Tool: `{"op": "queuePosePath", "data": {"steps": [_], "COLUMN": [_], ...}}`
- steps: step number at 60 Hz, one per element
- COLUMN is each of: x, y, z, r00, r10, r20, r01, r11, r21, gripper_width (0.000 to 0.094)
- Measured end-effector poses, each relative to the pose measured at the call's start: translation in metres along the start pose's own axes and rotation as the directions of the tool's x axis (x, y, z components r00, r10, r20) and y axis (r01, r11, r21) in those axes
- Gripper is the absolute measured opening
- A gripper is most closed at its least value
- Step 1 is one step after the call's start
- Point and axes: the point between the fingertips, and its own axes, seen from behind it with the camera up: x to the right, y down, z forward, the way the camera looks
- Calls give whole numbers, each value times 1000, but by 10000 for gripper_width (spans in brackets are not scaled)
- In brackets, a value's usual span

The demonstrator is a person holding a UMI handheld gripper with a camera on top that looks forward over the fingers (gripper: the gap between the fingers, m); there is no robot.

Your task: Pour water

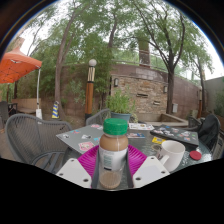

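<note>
Outdoor patio, grey desk (85,137) under trees. One clear jar (113,152), green lid, brownish contents, clenched in the tongs (113,172). One white cup (172,155) nearby.

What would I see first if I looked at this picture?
You'd spot the jar with the green lid first, held tight in the claw over the table. Just beside it sits a white cup. Far behind, past the chair, there's a bright orange umbrella.

The single camera rode on the tool (112,170), looking forward along its fingers, low and close over the surface (85,138), facing a stone wall (150,95) and trees (100,35) well beyond.
</note>
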Motion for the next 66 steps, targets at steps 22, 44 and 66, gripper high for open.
{"op": "queuePosePath", "data": {"steps": [22, 44, 66], "x": [19, 72, 83], "y": [-35, -50, -98], "z": [3, 6, -42], "r00": [919, -210, -655], "r10": [388, 976, 755], "r20": [72, 57, 32], "r01": [-389, -959, -733], "r11": [921, -195, -625], "r21": [-8, -204, -269], "gripper_width": [335, 330, 329]}}
